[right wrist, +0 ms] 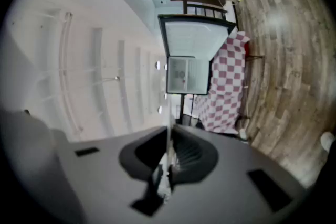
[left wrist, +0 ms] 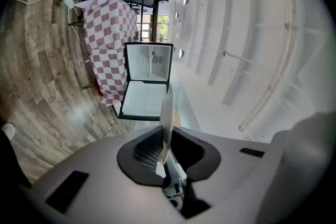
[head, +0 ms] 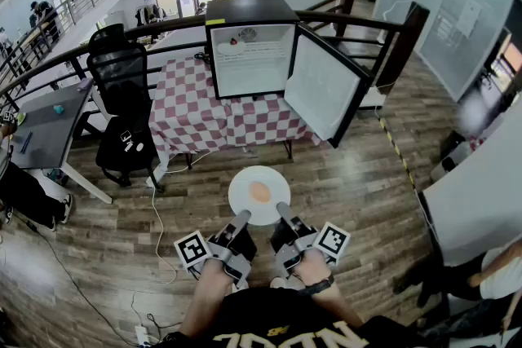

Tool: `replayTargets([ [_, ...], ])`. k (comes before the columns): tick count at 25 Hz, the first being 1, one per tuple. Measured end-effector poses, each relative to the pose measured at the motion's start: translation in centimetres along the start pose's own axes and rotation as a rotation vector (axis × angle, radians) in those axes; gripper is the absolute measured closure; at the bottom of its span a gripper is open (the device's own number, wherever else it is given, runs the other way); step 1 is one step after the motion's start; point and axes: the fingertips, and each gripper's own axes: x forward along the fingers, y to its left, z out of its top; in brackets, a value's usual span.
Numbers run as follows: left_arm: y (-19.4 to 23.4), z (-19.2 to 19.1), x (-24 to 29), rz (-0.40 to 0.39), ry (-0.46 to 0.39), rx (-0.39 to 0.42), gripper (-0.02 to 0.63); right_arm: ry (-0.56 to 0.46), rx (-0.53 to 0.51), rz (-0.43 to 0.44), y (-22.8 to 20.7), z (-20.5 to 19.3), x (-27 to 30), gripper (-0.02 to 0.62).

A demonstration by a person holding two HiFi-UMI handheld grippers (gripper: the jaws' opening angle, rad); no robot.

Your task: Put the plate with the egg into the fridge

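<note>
Head view, scene: a small black fridge (head: 249, 45) stands on a table (head: 181, 144) draped in a red-and-white checked cloth (head: 204, 114); its door (head: 322, 85) hangs wide open to the right above a wooden floor (head: 351, 183)
Head view, plate: the white plate (head: 245, 204) rides level in the air, well short of the fridge; the egg (head: 259, 192) lies near its middle
Head view, tools: the left tool (head: 242, 218) grips the plate's near rim on the left, the right tool (head: 282, 209) grips it on the right; each carries a cube with square markers
Left tool view, grip: the left tool (left wrist: 166, 152) has its jaws almost together, pinched on the plate (left wrist: 167, 113), which shows edge-on between the pads; the open fridge (left wrist: 149, 65) lies straight ahead
Right tool view, grip: the right tool (right wrist: 169, 160) is likewise nearly closed, clamped on the thin rim of the plate (right wrist: 168, 128); the fridge (right wrist: 185, 75) and its door (right wrist: 194, 39) lie ahead, beside the cloth (right wrist: 226, 86)
Step in hand: by the look of it, the carry toward the fridge; both tools should advance together and at one height so the plate stays flat and the egg does not slide; a square approach left of the door looks safest, and the rim should clear the shelf edge before the jaws let go
Writing: no brand can be read on the fridge; pale lettering on the person's dark shirt (head: 269, 330) is cut off by the frame and illegible
</note>
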Motion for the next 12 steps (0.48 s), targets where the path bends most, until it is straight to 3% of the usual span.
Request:
replayTargets([
  [4, 0.6, -0.8, -0.1, -0.004, -0.018, -0.053, 0.560, 0.001, -0.005, 0.004, -0.1, 0.4, -0.6, 0.557],
  [12, 1.9, -2.0, 0.1, 0.039, 0.008, -0.044, 0.560, 0.034, 0.024, -0.023, -1.4, 0.8, -1.8, 0.557],
])
